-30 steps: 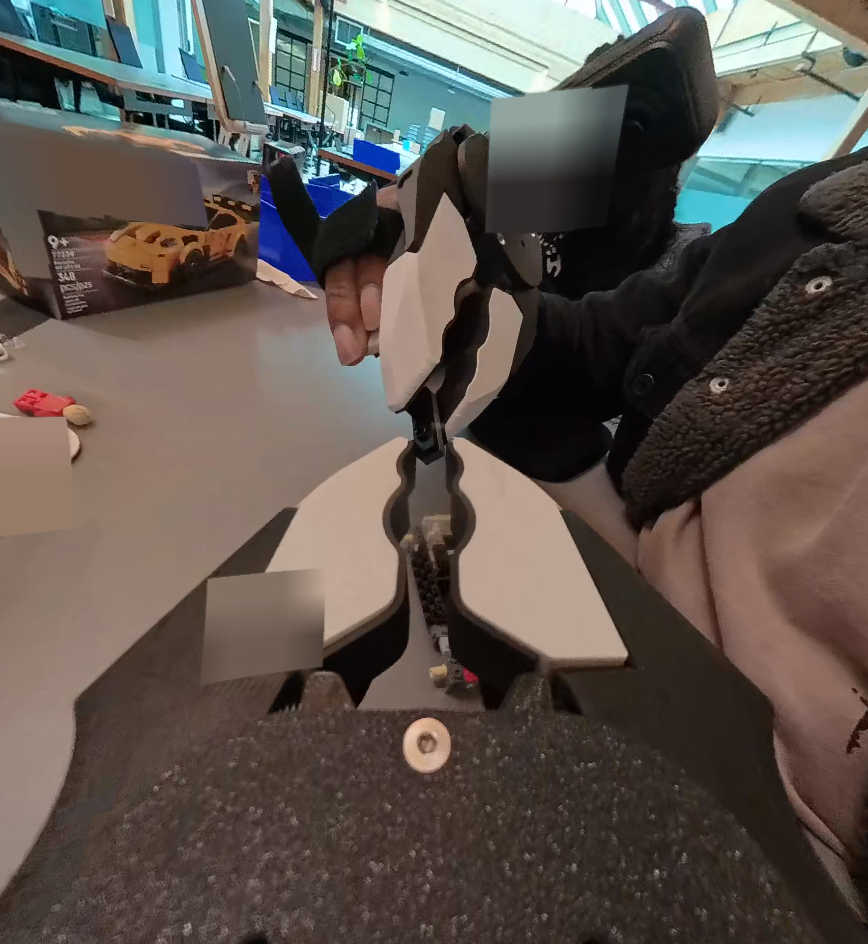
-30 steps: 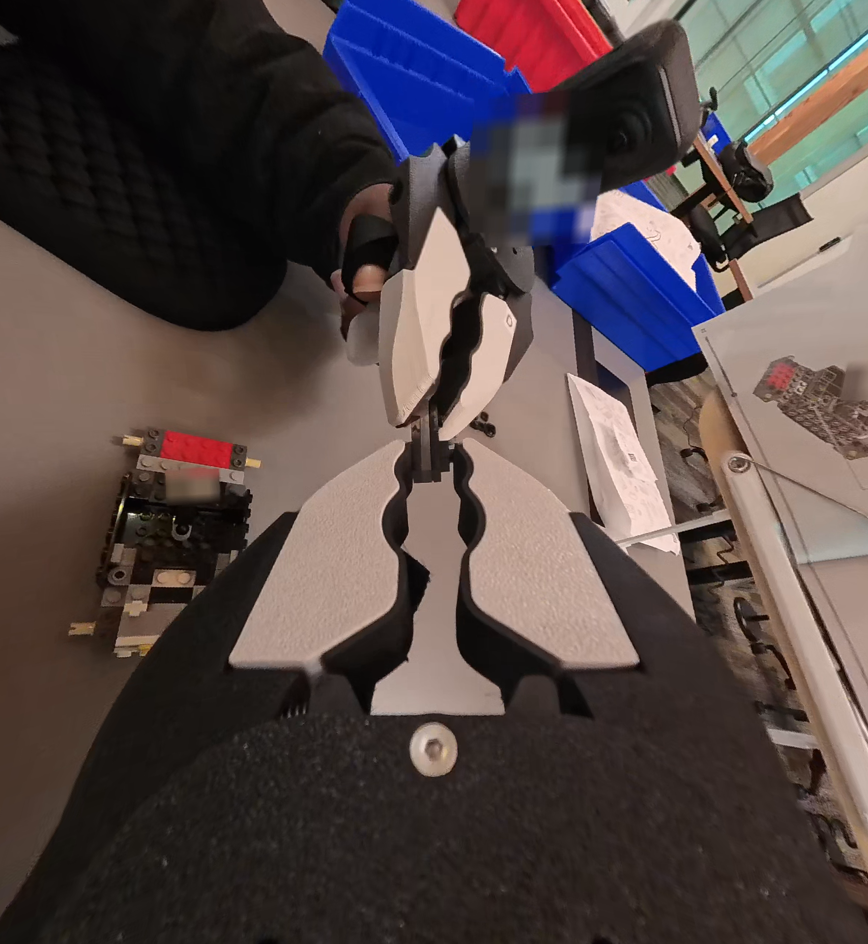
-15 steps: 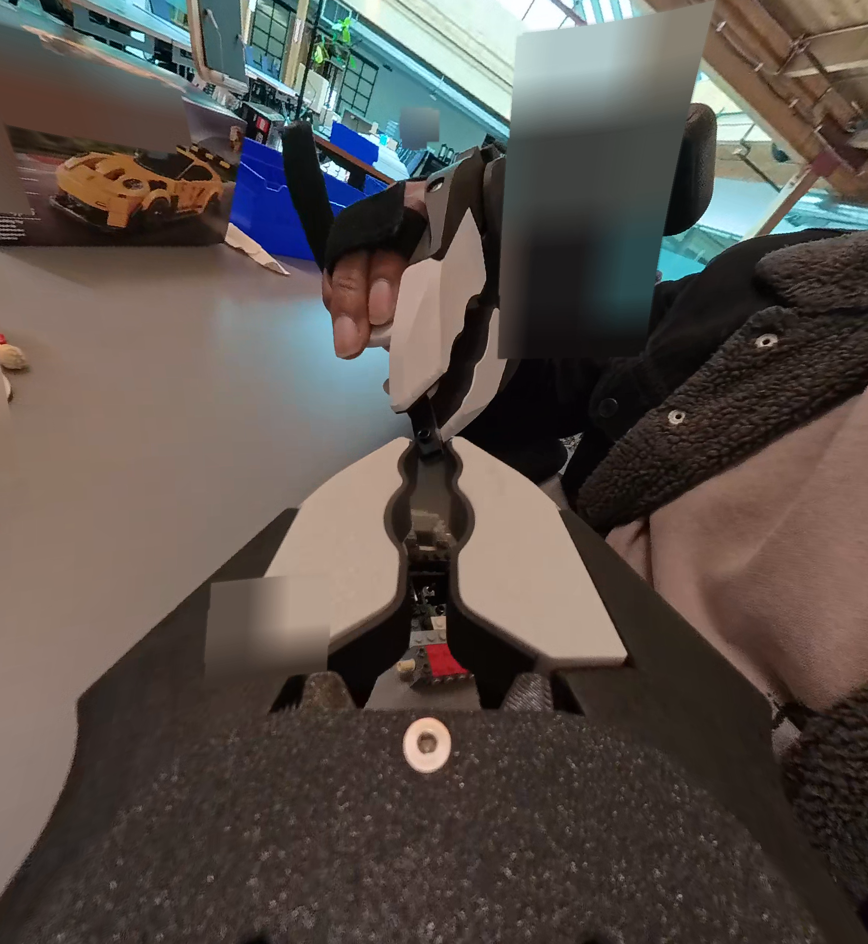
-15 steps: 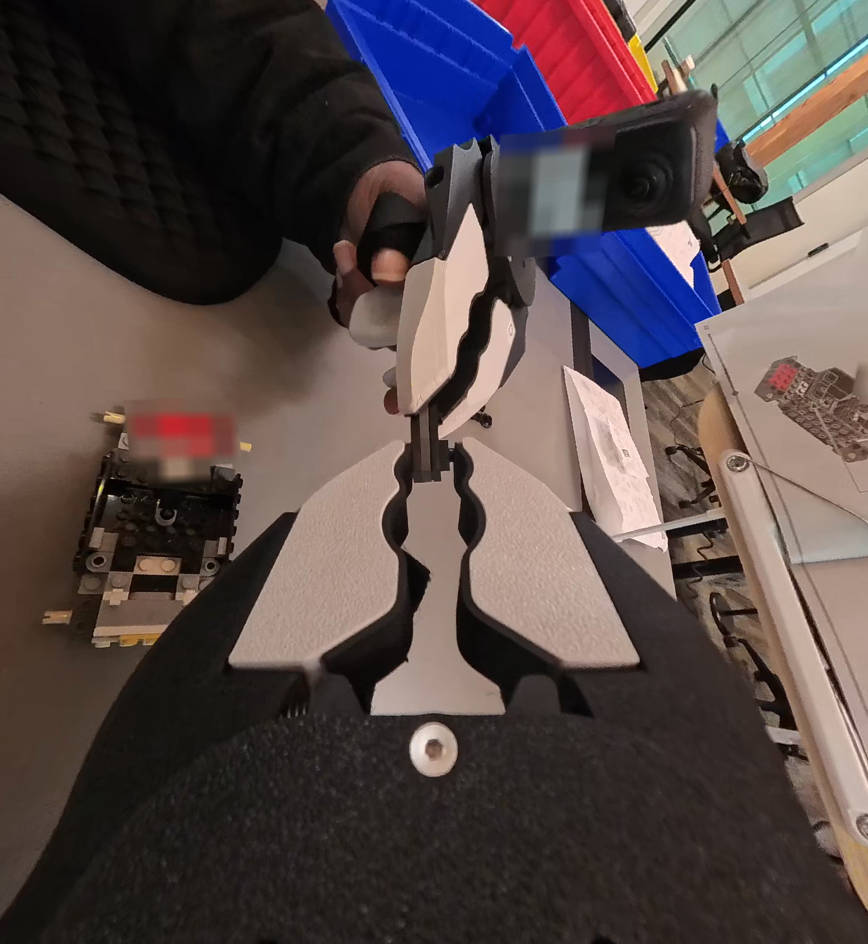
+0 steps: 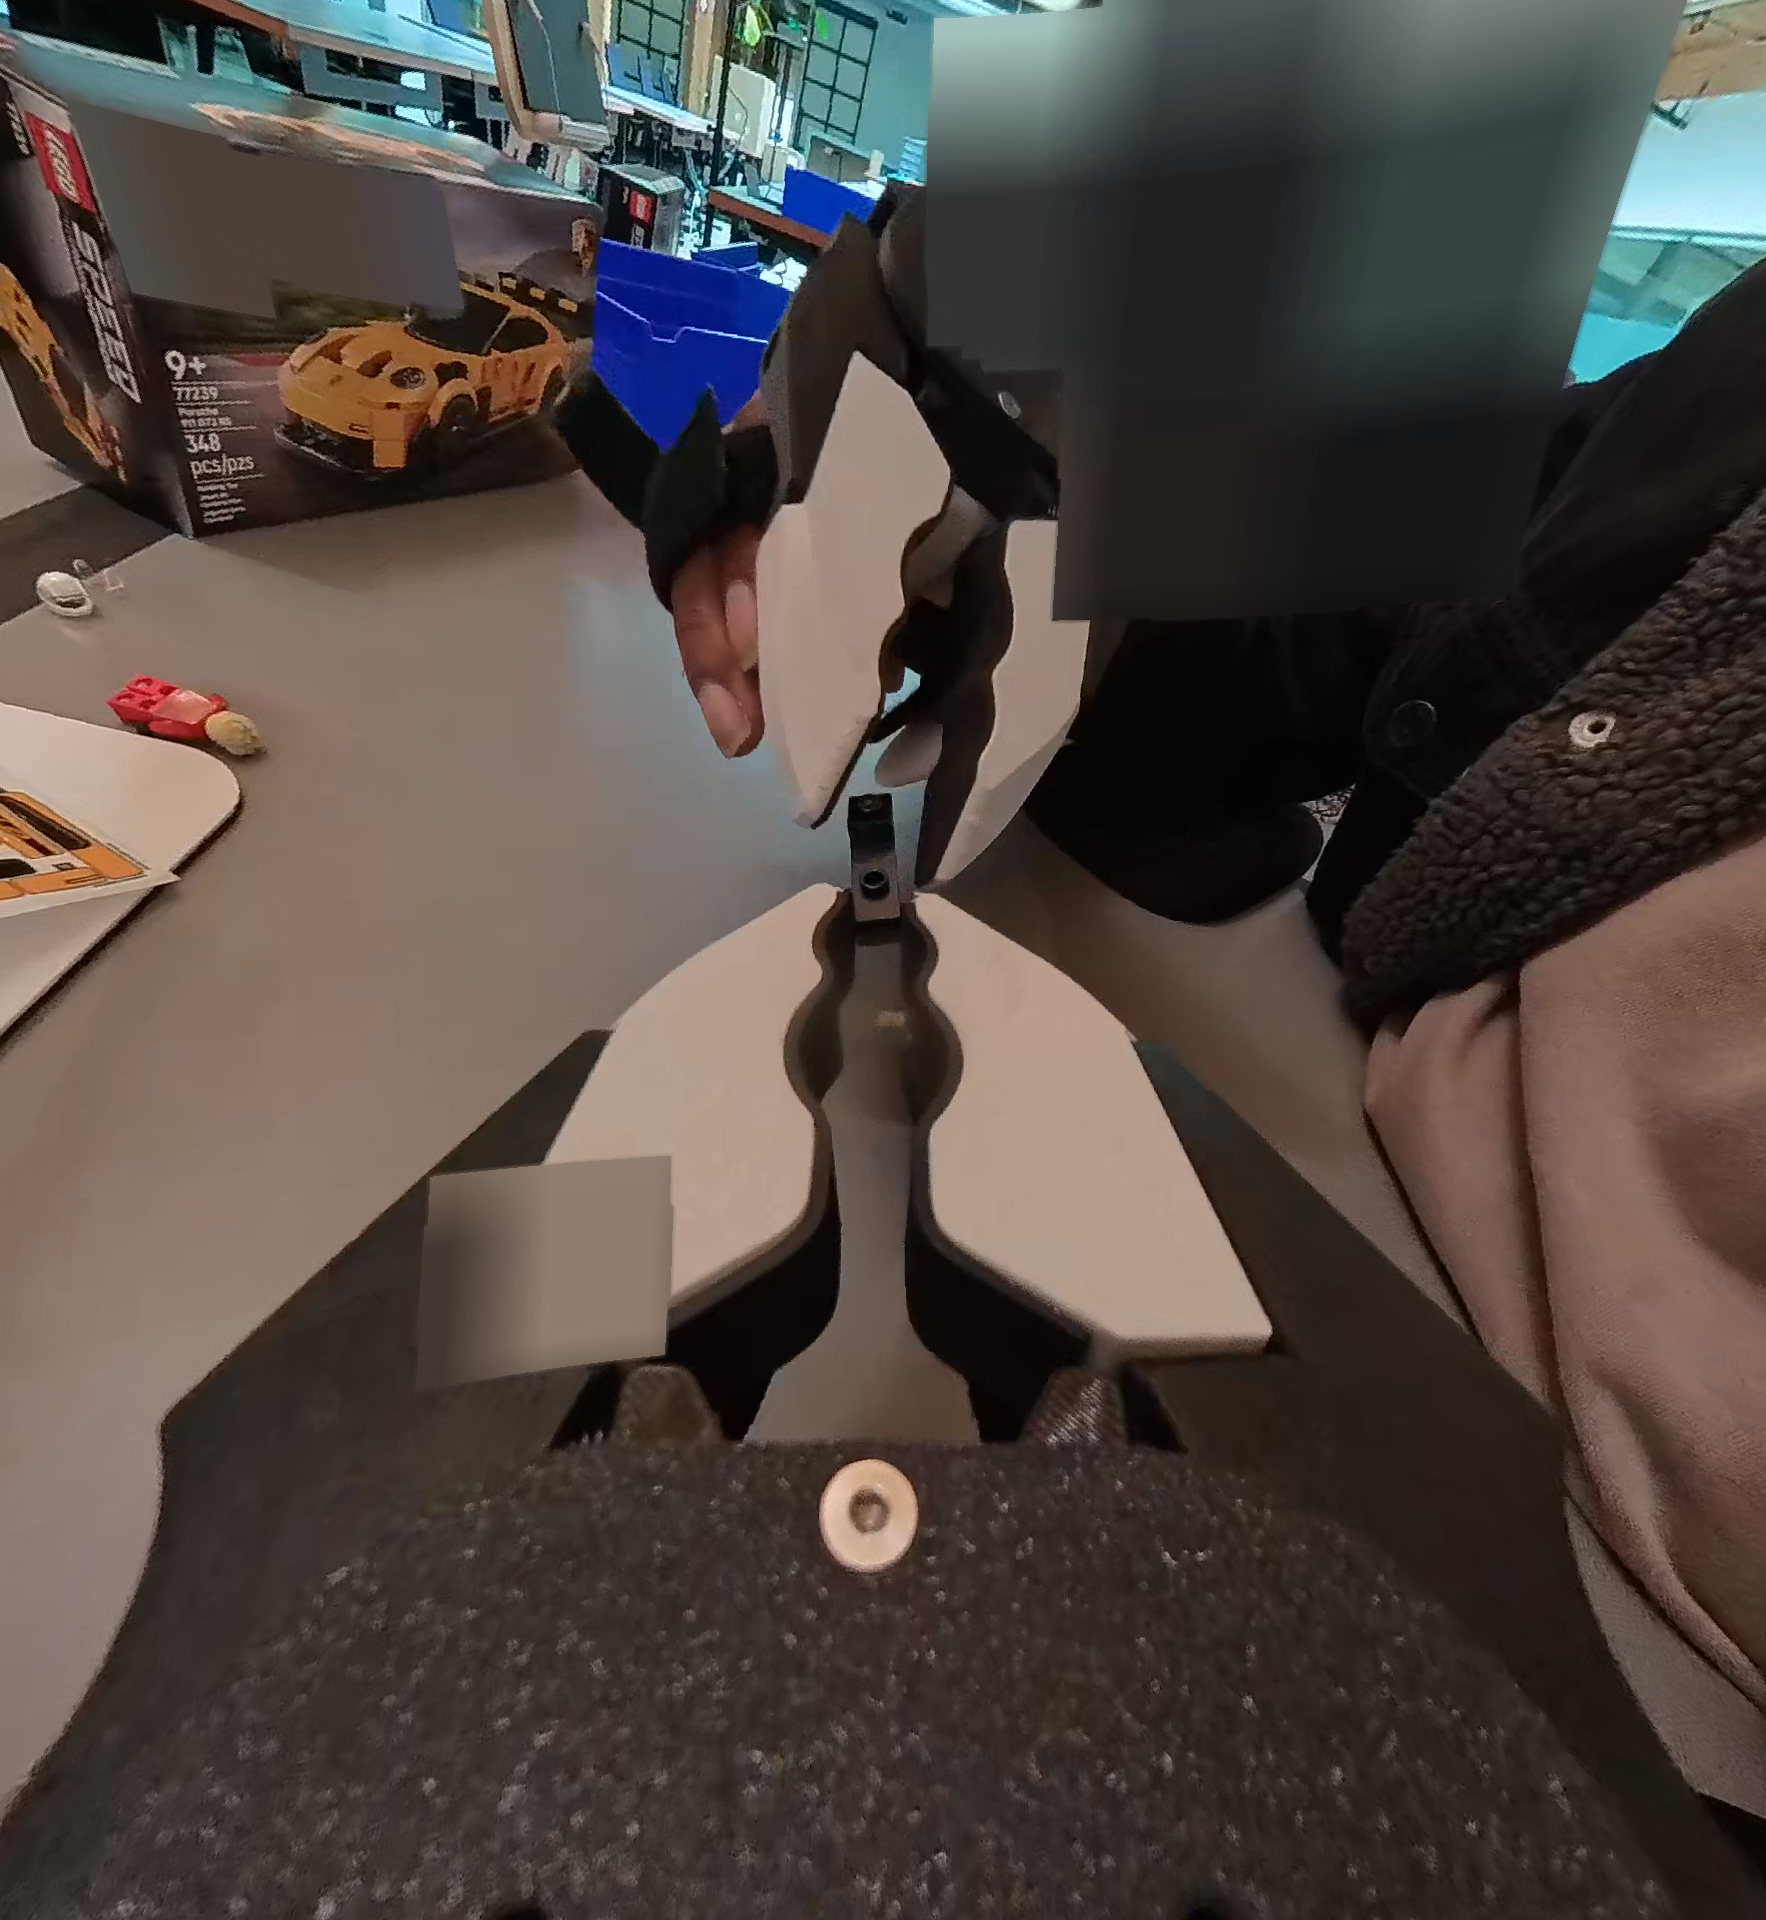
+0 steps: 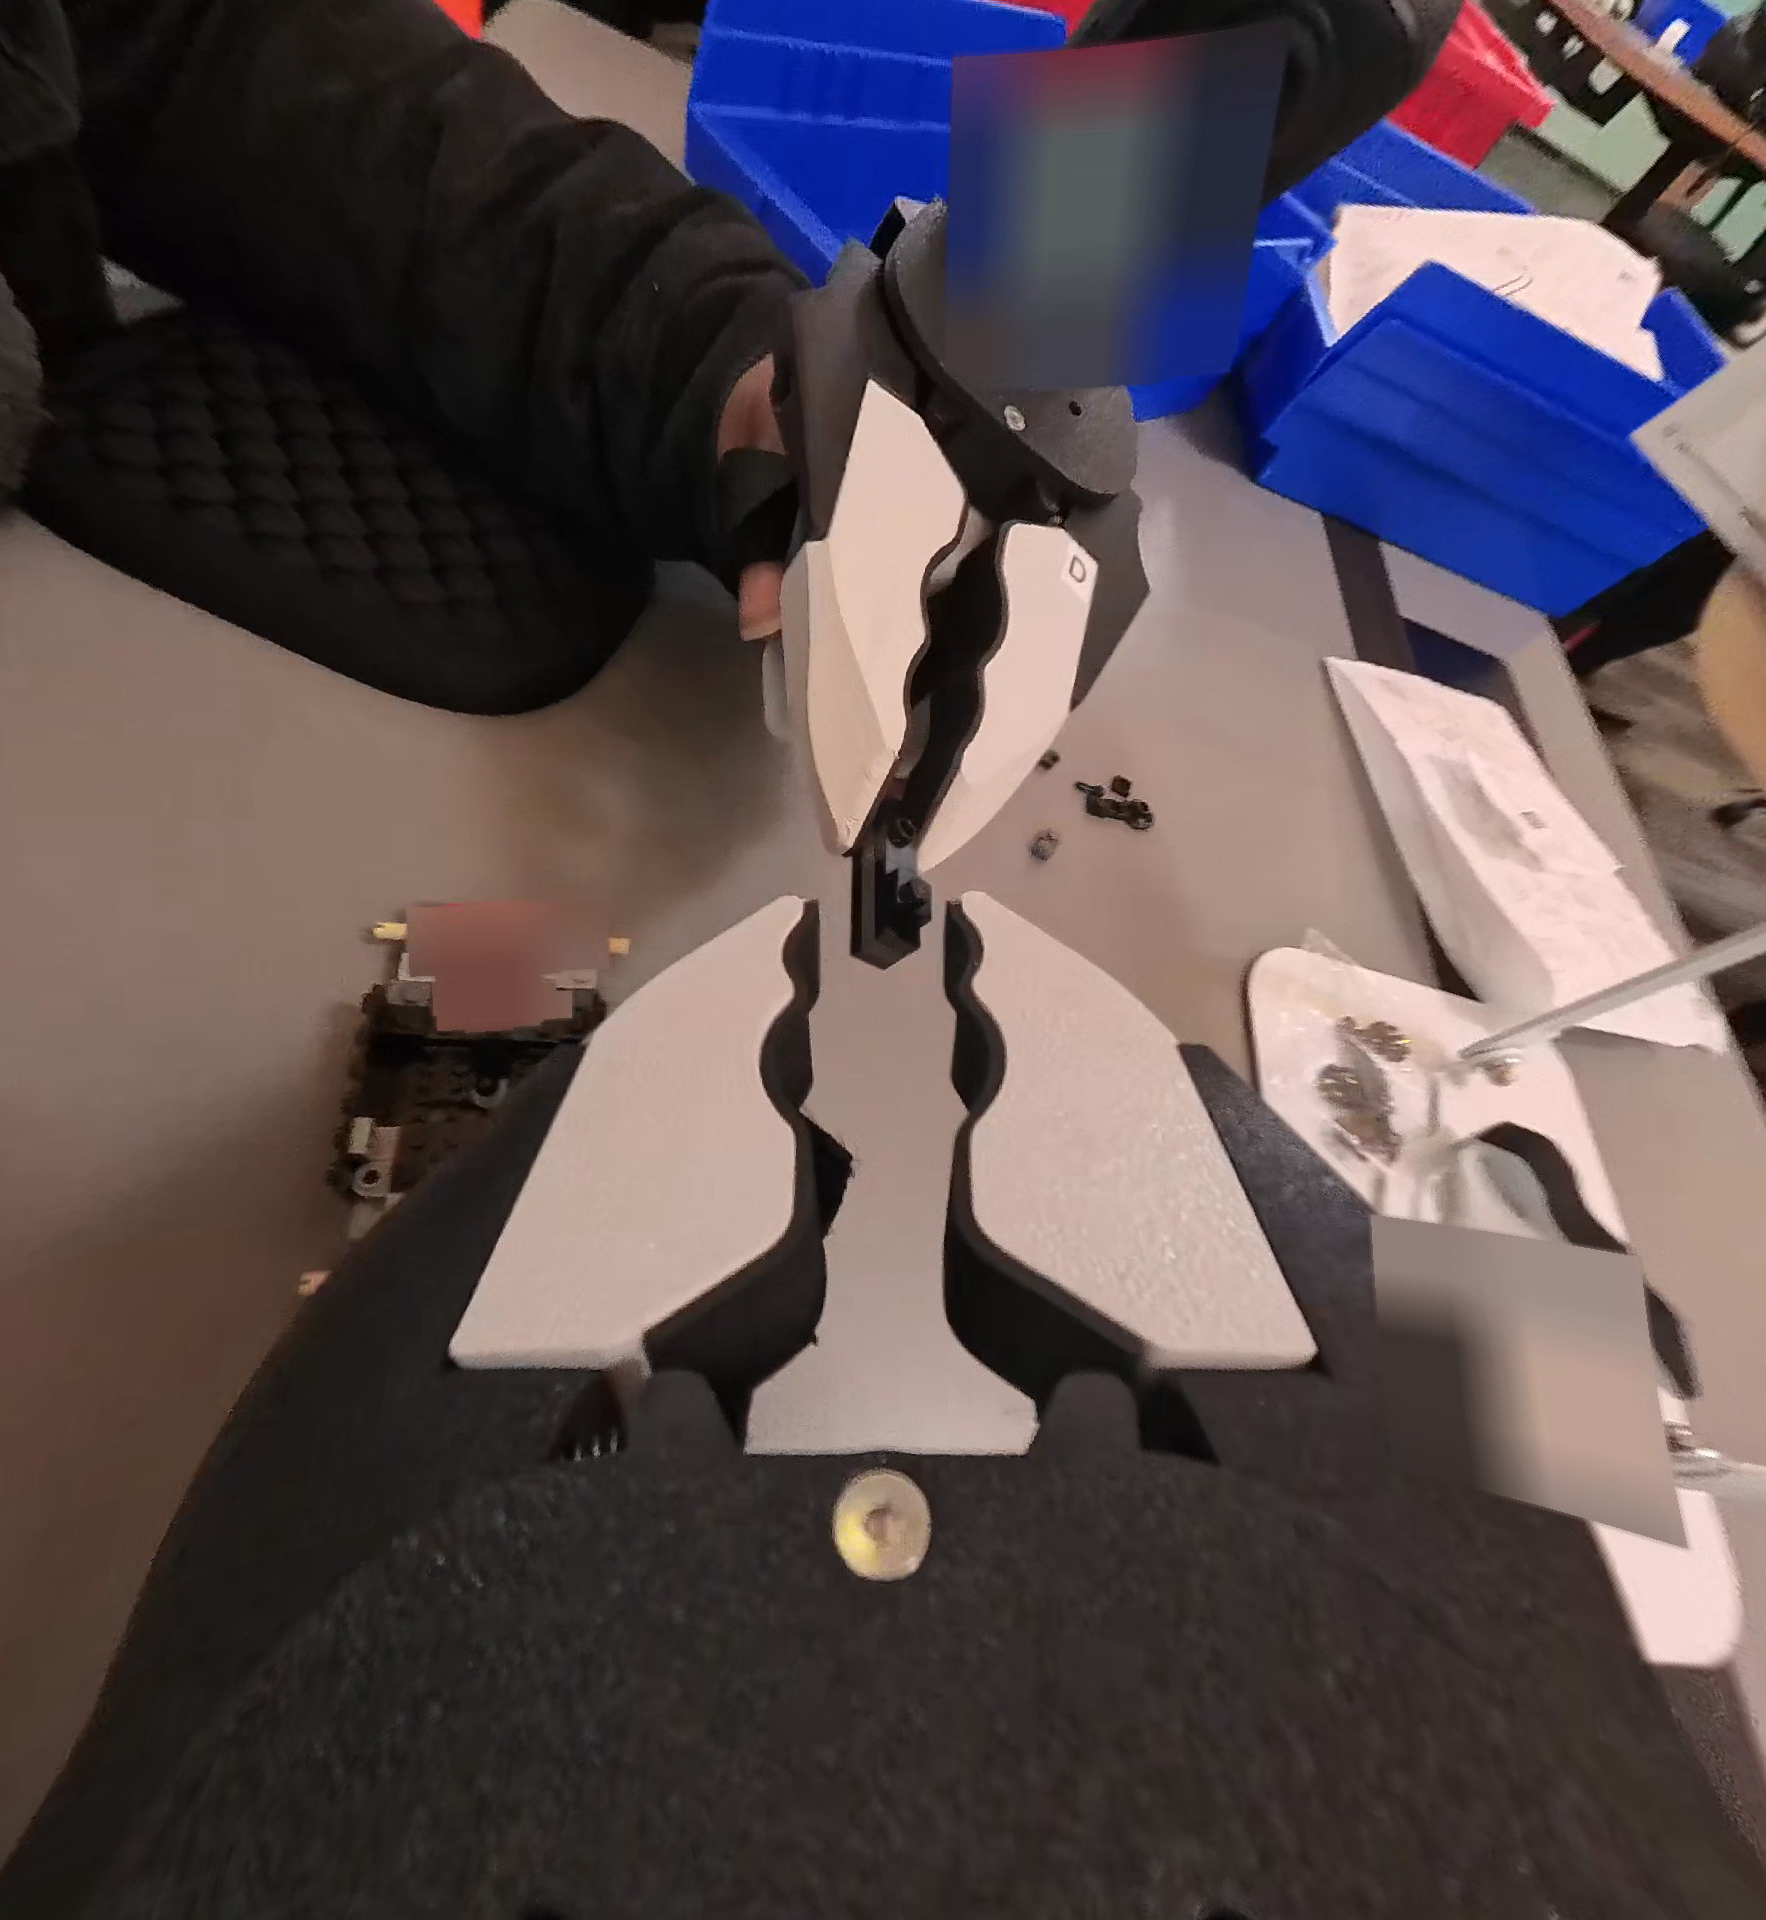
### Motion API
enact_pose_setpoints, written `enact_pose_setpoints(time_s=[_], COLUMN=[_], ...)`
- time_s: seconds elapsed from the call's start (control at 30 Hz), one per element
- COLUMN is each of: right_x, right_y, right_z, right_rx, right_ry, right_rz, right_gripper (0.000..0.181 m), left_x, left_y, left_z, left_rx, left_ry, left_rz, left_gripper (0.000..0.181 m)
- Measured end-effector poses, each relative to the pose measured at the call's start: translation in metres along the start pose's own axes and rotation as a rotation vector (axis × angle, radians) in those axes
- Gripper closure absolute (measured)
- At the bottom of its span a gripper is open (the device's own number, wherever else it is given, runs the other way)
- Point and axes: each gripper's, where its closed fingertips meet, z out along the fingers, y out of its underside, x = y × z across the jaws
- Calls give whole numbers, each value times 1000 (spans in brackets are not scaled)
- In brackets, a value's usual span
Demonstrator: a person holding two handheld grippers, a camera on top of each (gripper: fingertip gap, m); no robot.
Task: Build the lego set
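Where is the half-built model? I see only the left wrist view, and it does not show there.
Observer: The right wrist view shows the partly built model lying on the grey table, beside the left finger of the right tongs.
Operator: Are loose parts near it?
Observer: A few small dark parts lie on the table, beyond the tips and to the right.
Operator: Do the right tongs touch the black piece?
Observer: No. They are open, with a gap on each side of the black piece, which the left tongs hold from above.
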Motion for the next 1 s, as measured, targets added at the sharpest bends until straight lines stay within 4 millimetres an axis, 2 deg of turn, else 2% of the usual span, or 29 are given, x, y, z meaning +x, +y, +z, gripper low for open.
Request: enact_pose_setpoints(time_s=[0.13,0.23,0.37,0.53,0.7,0.83,0.9,1.0], right_x=[-2,-1,0,-2,-5,-9,-10,-8], right_y=[0,-2,-2,-3,-4,-3,-1,-1], right_z=[1,2,1,-1,-6,-3,-1,0], right_rx=[41,56,64,86,97,90,85,83], right_ry=[-43,-37,-29,-44,-24,-34,-42,-35], right_rz=[63,71,71,41,-83,-101,-93,-85], right_gripper=[159,167,168,169,169,169,169,168], left_x=[0,2,1,5,8,15,13,11], left_y=[1,0,0,0,-2,-2,1,1], left_z=[0,0,0,0,-5,0,4,4], left_rx=[6,7,11,18,55,45,9,-24], left_ry=[6,15,9,36,105,132,70,19], left_rz=[8,11,14,31,-25,-33,20,63], left_gripper=[174,174,174,173,160,163,171,172])
